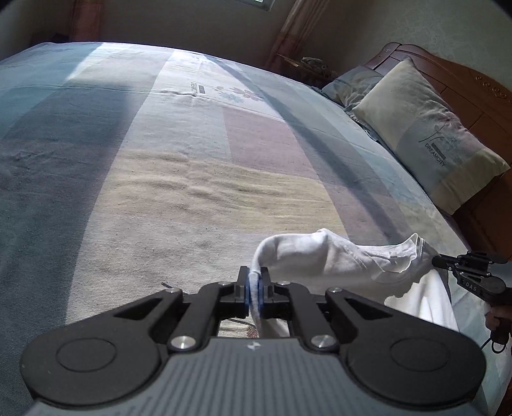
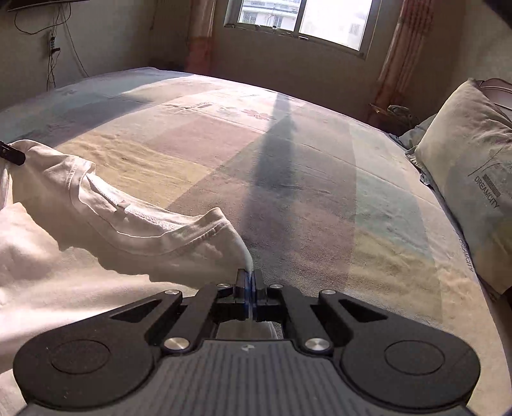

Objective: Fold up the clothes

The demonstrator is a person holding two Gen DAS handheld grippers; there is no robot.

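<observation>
White shirt held up over the near edge of the bed, stretched between both tools. Left gripper and right gripper each clenched on a shoulder. No fold visible; all folding looks left.

Left gripper, right gripper: black linkages, silver screws, blue-padded jaws, ribbed grey housings

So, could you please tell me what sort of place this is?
A bedroom, most likely: a wide bed with a patterned sheet, a pillow against a wooden headboard, and a curtained window.
</observation>
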